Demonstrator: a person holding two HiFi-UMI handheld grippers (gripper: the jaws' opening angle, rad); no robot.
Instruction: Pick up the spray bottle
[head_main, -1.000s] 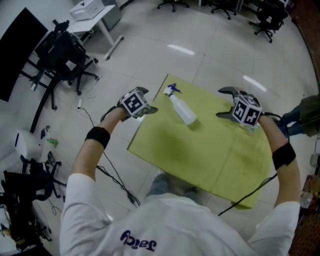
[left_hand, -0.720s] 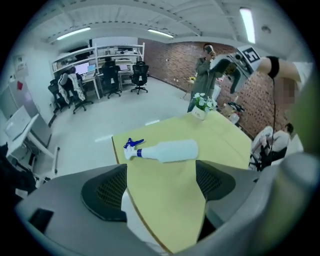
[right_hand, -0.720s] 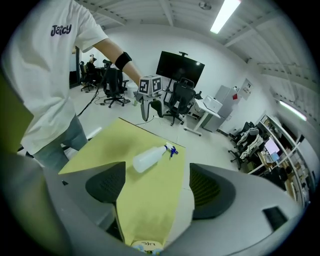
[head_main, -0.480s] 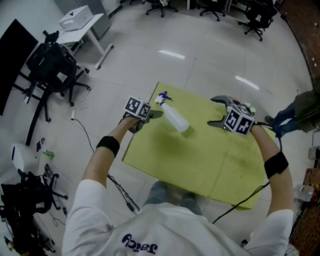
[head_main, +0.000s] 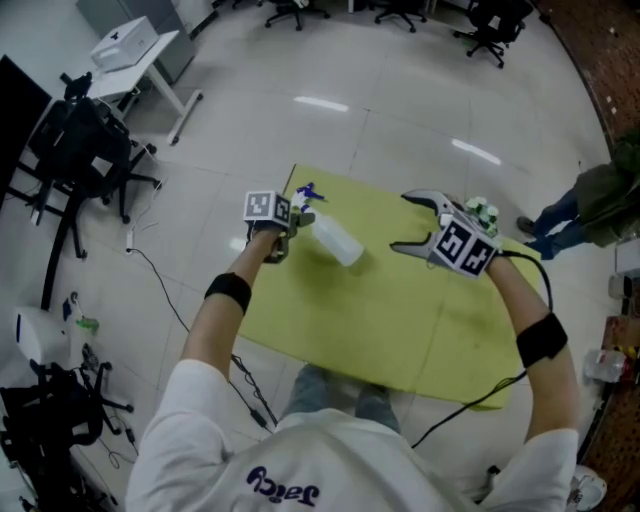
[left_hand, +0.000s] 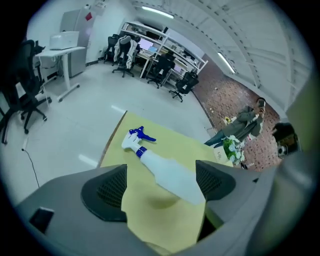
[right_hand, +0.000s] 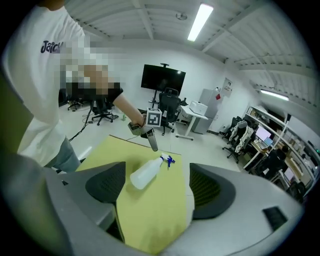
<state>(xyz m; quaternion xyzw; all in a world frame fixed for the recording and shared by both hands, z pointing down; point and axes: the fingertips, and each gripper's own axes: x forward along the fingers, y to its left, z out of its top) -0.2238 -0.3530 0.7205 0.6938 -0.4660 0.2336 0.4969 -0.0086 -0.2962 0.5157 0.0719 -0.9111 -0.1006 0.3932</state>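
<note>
Surface: yellow-green table (head_main: 400, 330) on a pale glossy floor (head_main: 400, 110), filling the middle of the head view.
Room: black office chairs (head_main: 85, 150) and a white desk (head_main: 135, 50) stand at the upper left of the head view; a dark monitor (right_hand: 162, 77) shows at the top centre of the right gripper view.
Bystander: a person (head_main: 600, 195) in a dark green top stands at the right edge of the head view, well apart from the table.
Spray bottle: the spray bottle (head_main: 335, 240) lies on its side near the table's upper-left corner, with its clear white body toward the table's middle and its blue trigger head toward that corner.
Left gripper: the left gripper (head_main: 298, 216) sits just beside the bottle's trigger end. In the left gripper view its jaws are spread wide, with the bottle lying in the gap between them. Whether either jaw touches the bottle cannot be told.
Right gripper: the right gripper (head_main: 405, 222) is held over the table to the right of the bottle, apart from it. Its jaws are spread wide and point toward the bottle, with nothing gripped.
</note>
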